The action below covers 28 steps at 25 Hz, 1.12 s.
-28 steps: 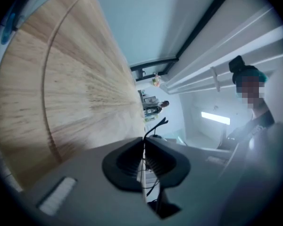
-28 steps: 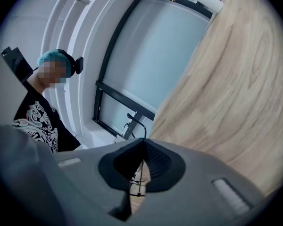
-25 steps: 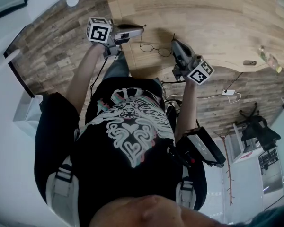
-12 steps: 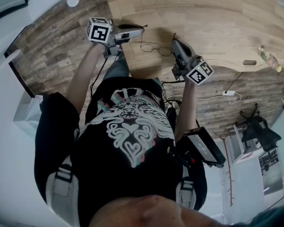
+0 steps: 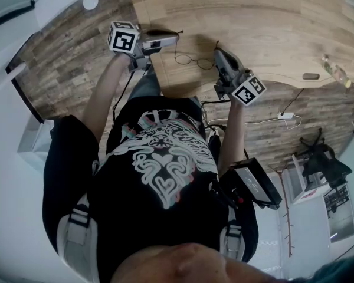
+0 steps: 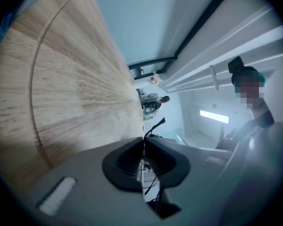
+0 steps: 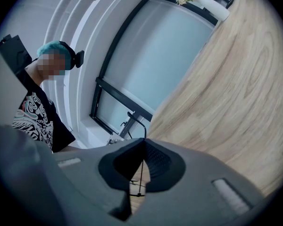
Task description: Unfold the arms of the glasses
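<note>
The wire-rimmed glasses point(image 5: 195, 60) sit over the wooden table point(image 5: 265, 22), near its front edge, between the two grippers. Whether the lenses touch the wood cannot be told. The left gripper point(image 5: 176, 37) reaches in from the left, with its marker cube point(image 5: 123, 38) just off the table's edge. In the left gripper view its jaws are pressed together on one thin arm of the glasses point(image 6: 153, 127), and the arm's curved dark tip pokes out beyond the ribbed pads point(image 6: 156, 158). The right gripper point(image 5: 217, 53) comes in from the near edge, with its marker cube point(image 5: 248, 90) over the floor. In the right gripper view its jaws are likewise closed on the other arm point(image 7: 137, 119), a fine wire running between the pads point(image 7: 155, 160) with its hooked end clear of them. Both arms angle away from the lenses toward the far side of the table
</note>
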Each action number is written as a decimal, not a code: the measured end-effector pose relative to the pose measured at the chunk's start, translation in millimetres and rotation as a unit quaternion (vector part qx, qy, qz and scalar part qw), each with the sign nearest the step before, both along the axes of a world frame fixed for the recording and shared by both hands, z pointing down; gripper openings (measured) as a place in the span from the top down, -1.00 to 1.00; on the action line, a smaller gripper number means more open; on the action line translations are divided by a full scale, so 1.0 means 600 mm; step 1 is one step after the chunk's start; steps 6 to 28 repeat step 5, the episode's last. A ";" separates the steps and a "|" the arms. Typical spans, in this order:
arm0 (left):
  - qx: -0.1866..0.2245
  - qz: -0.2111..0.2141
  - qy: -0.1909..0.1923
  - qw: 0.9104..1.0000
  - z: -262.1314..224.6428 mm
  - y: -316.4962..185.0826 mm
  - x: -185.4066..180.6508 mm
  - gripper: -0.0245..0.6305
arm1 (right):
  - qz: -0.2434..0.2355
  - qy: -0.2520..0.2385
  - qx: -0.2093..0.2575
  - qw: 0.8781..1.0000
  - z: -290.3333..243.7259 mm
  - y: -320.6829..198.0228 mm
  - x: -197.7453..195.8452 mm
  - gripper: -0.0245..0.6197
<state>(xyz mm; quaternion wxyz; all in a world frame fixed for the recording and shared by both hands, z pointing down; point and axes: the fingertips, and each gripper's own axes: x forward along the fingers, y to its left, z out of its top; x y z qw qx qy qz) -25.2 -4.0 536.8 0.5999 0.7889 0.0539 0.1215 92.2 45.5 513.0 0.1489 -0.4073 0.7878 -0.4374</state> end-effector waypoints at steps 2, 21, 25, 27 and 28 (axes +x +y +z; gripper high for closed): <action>0.002 0.003 0.001 1.000 0.001 0.001 0.000 0.91 | 0.000 0.003 0.001 1.000 0.000 0.000 0.000 0.92; 0.003 0.004 -0.002 1.000 0.001 0.002 0.001 0.91 | 0.000 0.005 0.001 1.000 0.000 0.000 0.000 0.92; 0.003 0.004 -0.002 1.000 0.001 0.002 0.001 0.91 | 0.000 0.005 0.001 1.000 0.000 0.000 0.000 0.92; 0.003 0.004 -0.002 1.000 0.001 0.002 0.001 0.91 | 0.000 0.005 0.001 1.000 0.000 0.000 0.000 0.92; 0.003 0.004 -0.002 1.000 0.001 0.002 0.001 0.91 | 0.000 0.005 0.001 1.000 0.000 0.000 0.000 0.92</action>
